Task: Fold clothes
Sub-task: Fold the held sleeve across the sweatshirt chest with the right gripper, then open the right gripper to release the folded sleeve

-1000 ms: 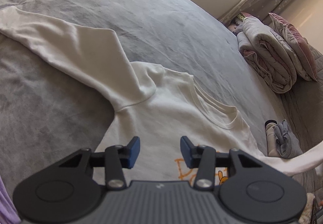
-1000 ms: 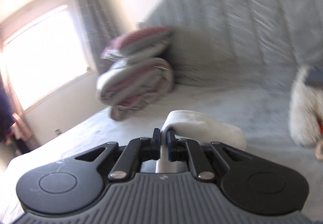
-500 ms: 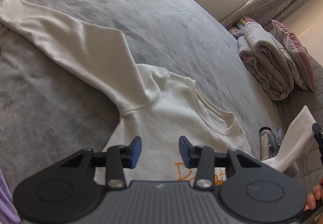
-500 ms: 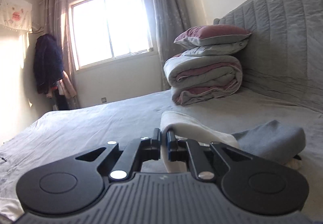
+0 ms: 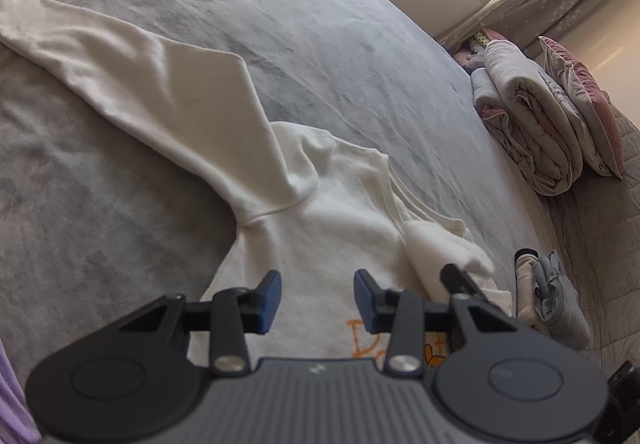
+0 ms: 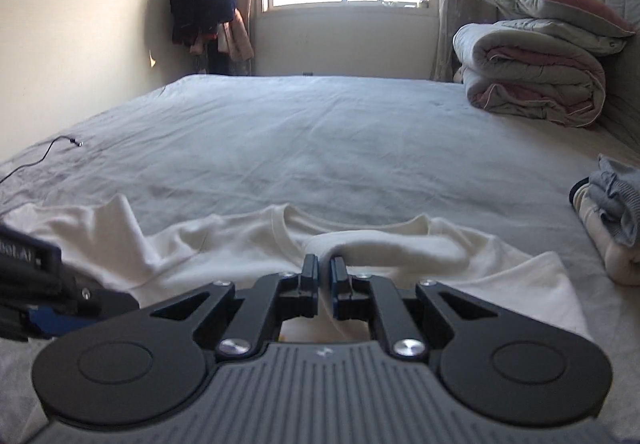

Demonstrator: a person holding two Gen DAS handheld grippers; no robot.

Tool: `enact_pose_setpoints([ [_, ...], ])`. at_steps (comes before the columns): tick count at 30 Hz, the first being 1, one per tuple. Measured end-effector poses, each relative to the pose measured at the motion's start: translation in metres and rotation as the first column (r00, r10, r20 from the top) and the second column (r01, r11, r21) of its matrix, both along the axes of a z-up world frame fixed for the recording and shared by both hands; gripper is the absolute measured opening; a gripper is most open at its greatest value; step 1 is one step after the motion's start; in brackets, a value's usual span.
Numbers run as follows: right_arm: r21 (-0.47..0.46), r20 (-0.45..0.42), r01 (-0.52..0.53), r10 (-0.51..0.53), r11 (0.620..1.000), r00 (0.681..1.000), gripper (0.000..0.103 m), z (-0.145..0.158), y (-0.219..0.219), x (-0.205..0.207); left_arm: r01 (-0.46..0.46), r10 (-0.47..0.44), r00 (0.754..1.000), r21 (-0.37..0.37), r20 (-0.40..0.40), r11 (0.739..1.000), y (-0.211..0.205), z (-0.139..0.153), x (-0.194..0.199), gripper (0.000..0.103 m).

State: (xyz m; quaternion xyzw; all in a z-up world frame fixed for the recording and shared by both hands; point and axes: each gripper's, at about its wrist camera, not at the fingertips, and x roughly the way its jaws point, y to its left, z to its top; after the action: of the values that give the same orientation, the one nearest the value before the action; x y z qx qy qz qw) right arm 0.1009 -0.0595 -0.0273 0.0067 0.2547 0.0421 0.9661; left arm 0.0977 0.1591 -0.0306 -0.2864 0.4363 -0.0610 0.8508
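Observation:
A cream long-sleeved shirt (image 5: 320,228) with an orange print lies flat on the grey bed, collar (image 6: 352,222) away from me. Its left sleeve (image 5: 132,84) stretches out to the far left. My right gripper (image 6: 324,268) is shut on the cuff of the right sleeve (image 6: 392,246), which is drawn across the chest just below the collar; its tip shows in the left wrist view (image 5: 454,272). My left gripper (image 5: 318,298) hovers over the shirt's chest, open, with nothing between its blue pads (image 5: 268,300).
A small pile of folded clothes (image 5: 548,296) sits right of the shirt. A rolled quilt (image 6: 532,84) with a pillow (image 6: 556,4) on top stands at the far right by the headboard. A thin cable (image 6: 44,156) lies on the bed's far left.
My right gripper swung in from the right and came down, bringing the right sleeve from hanging in the air to lying across the shirt's chest. The left gripper stayed almost still.

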Motion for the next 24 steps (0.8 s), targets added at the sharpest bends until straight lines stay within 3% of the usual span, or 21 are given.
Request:
enact_pose_setpoints([
  [6,0.016,-0.119,-0.031,0.032,0.999,0.992,0.014,-0.023,0.005,0.001,0.023,-0.023,1.000,0.010,-0.008,1.000,-0.005,-0.003,0.001,0.041],
  [9,0.064,-0.143,-0.054,0.063,0.996,0.988,0.017,-0.017,0.002,-0.011,0.043,-0.043,0.999,-0.013,-0.016,0.999,-0.008,-0.006,0.003,0.040],
  [13,0.121,-0.167,-0.066,0.086,0.990,0.982,0.035,-0.005,-0.015,-0.033,0.066,-0.066,0.998,-0.062,0.009,0.996,-0.012,-0.005,0.002,0.040],
  [17,0.126,-0.166,0.001,0.020,0.992,0.986,0.036,0.005,-0.045,-0.057,0.111,-0.108,0.993,-0.070,0.055,0.991,-0.025,-0.001,-0.001,0.040],
  [20,0.133,-0.153,0.064,-0.043,0.989,0.987,0.036,0.013,-0.074,-0.068,0.180,-0.186,0.976,0.058,0.112,0.982,-0.049,0.006,-0.007,0.043],
  [24,0.157,-0.145,0.139,-0.117,0.978,0.982,0.037,0.011,-0.105,-0.074,0.228,-0.275,0.946,0.247,0.174,0.942,-0.087,0.012,-0.010,0.054],
])
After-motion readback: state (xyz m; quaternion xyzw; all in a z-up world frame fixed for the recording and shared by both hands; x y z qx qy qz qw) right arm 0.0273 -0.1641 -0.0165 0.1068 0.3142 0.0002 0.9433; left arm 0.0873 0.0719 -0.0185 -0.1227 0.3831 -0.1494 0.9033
